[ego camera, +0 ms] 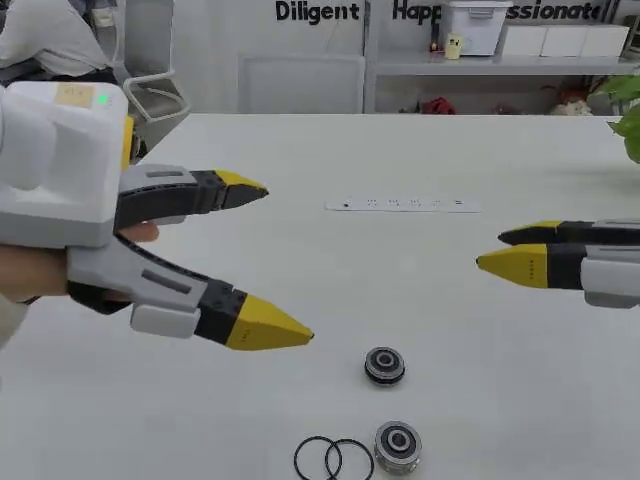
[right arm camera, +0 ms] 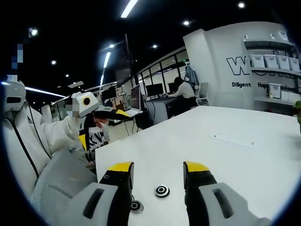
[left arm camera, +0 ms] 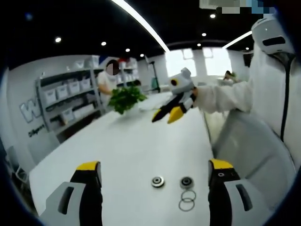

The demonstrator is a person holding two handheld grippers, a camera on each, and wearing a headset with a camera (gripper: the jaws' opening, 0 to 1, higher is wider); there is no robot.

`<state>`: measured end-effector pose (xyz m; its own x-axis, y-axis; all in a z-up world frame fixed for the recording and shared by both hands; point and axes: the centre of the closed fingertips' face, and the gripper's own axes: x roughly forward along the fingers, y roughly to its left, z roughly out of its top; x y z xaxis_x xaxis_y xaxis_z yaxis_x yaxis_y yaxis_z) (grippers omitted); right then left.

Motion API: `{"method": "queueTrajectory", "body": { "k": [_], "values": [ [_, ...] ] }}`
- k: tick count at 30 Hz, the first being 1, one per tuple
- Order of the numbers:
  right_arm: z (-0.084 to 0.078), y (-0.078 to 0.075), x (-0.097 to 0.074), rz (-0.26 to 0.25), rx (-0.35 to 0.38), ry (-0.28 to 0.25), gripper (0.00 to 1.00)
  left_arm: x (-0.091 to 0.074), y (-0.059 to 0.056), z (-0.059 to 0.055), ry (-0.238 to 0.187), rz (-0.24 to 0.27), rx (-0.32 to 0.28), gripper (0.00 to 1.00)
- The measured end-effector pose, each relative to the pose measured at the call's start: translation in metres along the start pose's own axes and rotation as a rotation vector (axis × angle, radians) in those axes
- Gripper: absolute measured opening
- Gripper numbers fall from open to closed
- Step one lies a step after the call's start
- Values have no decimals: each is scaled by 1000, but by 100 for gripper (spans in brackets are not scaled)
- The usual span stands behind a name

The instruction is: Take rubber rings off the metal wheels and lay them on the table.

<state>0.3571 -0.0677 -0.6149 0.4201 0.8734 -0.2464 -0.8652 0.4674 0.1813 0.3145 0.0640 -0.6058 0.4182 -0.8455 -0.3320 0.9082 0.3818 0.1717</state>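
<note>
White table (ego camera: 430, 150) spans the frame. The left gripper (ego camera: 255, 257), at left, has its jaws wide apart and empty; the right gripper (ego camera: 490, 250), at the right edge, has its jaws parted and empty too. At lower centre sits a dark-rimmed wheel (ego camera: 385, 365), seemingly with its ring still on, a bare wheel (ego camera: 398, 445) below it, and two rubber rings (ego camera: 333, 458) beside that. Unpinned, the dark-rimmed wheel could skid away when a jaw picks at its ring.

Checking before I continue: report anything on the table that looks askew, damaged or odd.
Nothing stands out. Two rubber rings lie flat and overlapping beside one metal wheel; the other wheel lies apart from them.
</note>
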Motion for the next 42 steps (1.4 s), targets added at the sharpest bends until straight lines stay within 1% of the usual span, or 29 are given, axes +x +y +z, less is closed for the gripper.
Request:
{"method": "queueTrajectory", "body": {
  "k": [3, 5, 6, 7, 9, 10, 11, 14, 15, 18, 19, 21, 22, 23, 24, 25, 27, 28, 29, 30, 31, 32, 34, 35, 37, 39, 42],
  "values": [
    [6, -4, 7, 5, -31, -3, 40, 13, 7, 6, -21, -3, 19, 93],
    [8, -4, 14, 18, -44, -8, 39, 22, 9, 10, -44, -11, 45, 93],
    [8, -4, 17, 24, -50, -5, 39, 27, 7, 12, -50, -16, 53, 92],
    [6, -8, 20, 31, -63, -2, 39, 31, 7, 12, -53, -21, 55, 92],
    [6, -9, 25, 43, -73, -9, 38, 40, 8, 11, -60, -31, 56, 91],
    [6, -9, 29, 53, -74, -27, 37, 45, 9, 9, -61, -35, 61, 90],
    [5, -10, 31, 58, -69, -32, 36, 48, 9, 8, -60, -38, 69, 88],
    [-4, -11, 40, 79, -76, -24, 35, 59, 11, 1, -63, -44, 76, 80],
    [-8, -12, 43, 83, -77, -20, 35, 62, 12, -2, -63, -47, 73, 78],
    [-19, -13, 51, 109, -58, -27, 36, 73, 16, -15, -51, -44, 47, 78],
    [-27, -13, 54, 117, -41, -13, 36, 77, 18, -20, -44, -40, 42, 77],
    [-40, -14, 58, 122, -45, 19, 36, 85, 20, -29, -38, -34, 42, 74],
    [-47, -15, 61, 123, -46, 35, 36, 89, 22, -36, -25, -25, 33, 71],
    [-51, -15, 63, 122, -45, 41, 36, 92, 24, -41, -12, -18, 20, 69],
    [-55, -15, 65, 122, -46, 48, 36, 95, 25, -45, -3, -15, 8, 66],
    [-62, -14, 67, 127, -47, 67, 36, 99, 25, -49, -2, -14, -9, 64],
    [-74, -12, 70, 136, -50, 94, 35, 105, 23, -54, -5, -21, -16, 64],
    [-76, -12, 70, 136, -51, 98, 35, 108, 21, -57, 2, -25, -17, 64],
    [-83, -12, 72, 133, -49, 110, 34, 112, 18, -63, 22, -34, -7, 64],
    [-87, -12, 73, 134, -49, 115, 34, 115, 17, -68, 35, -40, 0, 63],
    [-92, -11, 73, 132, -52, 135, 33, 118, 15, -74, 53, -47, 2, 62],
    [-96, -12, 73, 128, -60, 151, 33, 121, 13, -77, 60, -49, -1, 61],
    [-102, -10, 74, 130, -72, 167, 32, 126, 11, -82, 67, -54, -9, 61],
    [-105, -10, 75, 131, -72, 178, 32, 128, 10, -86, 79, -54, -10, 60],
    [-109, -10, 74, 131, -69, 192, 32, 134, 8, -97, 116, -50, 8, 59],
    [-112, -9, 74, 129, -67, 200, 32, 137, 6, -102, 123, -53, 4, 56],
    [-118, -9, 72, 128, -65, 217, 31, 141, 0, -112, 138, -63, -8, 49]
  ]
}}
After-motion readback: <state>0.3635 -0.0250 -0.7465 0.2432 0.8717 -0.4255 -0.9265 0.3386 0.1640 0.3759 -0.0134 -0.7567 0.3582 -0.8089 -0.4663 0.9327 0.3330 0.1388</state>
